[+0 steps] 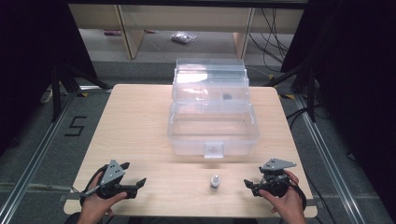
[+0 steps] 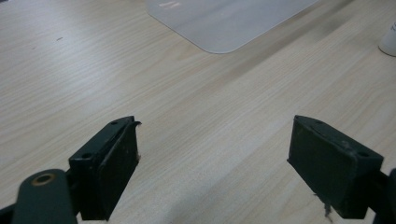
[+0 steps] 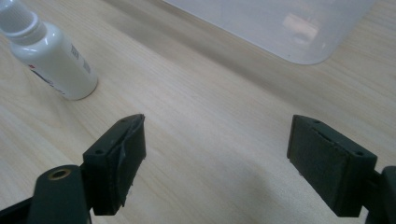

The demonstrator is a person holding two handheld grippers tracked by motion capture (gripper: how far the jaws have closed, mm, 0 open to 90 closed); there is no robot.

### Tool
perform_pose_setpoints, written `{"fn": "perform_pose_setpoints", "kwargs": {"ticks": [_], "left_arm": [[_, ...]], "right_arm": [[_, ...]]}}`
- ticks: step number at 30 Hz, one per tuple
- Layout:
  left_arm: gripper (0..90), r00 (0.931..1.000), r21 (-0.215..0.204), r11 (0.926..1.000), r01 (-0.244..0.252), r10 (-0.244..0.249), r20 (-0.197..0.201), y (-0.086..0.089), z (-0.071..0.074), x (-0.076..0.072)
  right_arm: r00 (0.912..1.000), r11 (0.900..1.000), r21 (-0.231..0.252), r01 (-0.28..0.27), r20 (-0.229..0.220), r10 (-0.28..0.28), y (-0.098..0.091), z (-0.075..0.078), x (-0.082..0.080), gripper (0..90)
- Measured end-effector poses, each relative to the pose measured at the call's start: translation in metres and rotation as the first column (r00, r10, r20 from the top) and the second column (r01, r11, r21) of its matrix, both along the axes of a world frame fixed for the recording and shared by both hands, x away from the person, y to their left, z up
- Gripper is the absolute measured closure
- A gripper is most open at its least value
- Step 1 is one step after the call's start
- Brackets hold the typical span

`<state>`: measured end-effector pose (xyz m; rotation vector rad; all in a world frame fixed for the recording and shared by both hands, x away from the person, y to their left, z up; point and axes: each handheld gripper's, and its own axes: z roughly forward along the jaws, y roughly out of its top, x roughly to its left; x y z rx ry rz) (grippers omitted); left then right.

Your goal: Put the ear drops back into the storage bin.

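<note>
Near desk's front edge, small white plastic bottle (image 1: pixel 215 181) upright; right gripper (image 1: pixel 252 185) beside it, left gripper (image 1: pixel 132 175) apart, both jaws spread, empty. Approach level, pinch bottle body squarely, avoid tipping.

A small white plastic bottle (image 1: pixel 215 181) stands upright on the light wooden table (image 1: pixel 140 126) near its front edge, between the left gripper (image 1: pixel 132 175) and the right gripper (image 1: pixel 249 185), just before the open clear plastic storage box (image 1: pixel 212 128), whose raised lid (image 1: pixel 210 74) stands behind.
</note>
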<state>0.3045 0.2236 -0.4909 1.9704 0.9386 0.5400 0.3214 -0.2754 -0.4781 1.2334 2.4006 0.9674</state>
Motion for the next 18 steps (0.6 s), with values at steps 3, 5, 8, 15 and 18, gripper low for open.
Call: {"fn": "perform_pose_setpoints", "kwargs": {"ticks": [3, 5, 8, 15, 18], "left_arm": [[15.4, 1.0, 0.008, 1.0, 0.001, -0.001, 0.001, 0.0, 0.0, 0.0], [15.4, 1.0, 0.022, 0.9998, 0.001, -0.001, -0.001, 0.001, 0.0, 0.0], [15.5, 1.0, 0.039, 0.9992, 0.007, -0.007, -0.001, 0.002, 0.001, 0.001], [15.4, 1.0, 0.008, 1.0, -0.004, 0.004, -0.004, 0.0, 0.0, 0.0], [15.4, 1.0, 0.009, 1.0, -0.003, 0.003, -0.006, 0.001, 0.0, 0.001]], "right_arm": [[0.9999, 0.9998, -0.014, -0.012, -0.003, 0.012, 0.001, 0.0, 0.0, 20.6], [0.9996, 0.9995, -0.019, -0.026, -0.008, 0.026, 0.003, 0.0, -0.001, 21.4], [0.9989, 0.9986, -0.025, -0.046, -0.012, 0.046, 0.005, 0.001, -0.002, 21.4], [0.9984, 0.9981, -0.024, -0.057, 0.001, 0.057, 0.011, 0.002, -0.004, 22.0], [0.9964, 0.9966, -0.051, -0.066, -0.058, 0.063, 0.013, 0.006, -0.006, 24.4]]}}
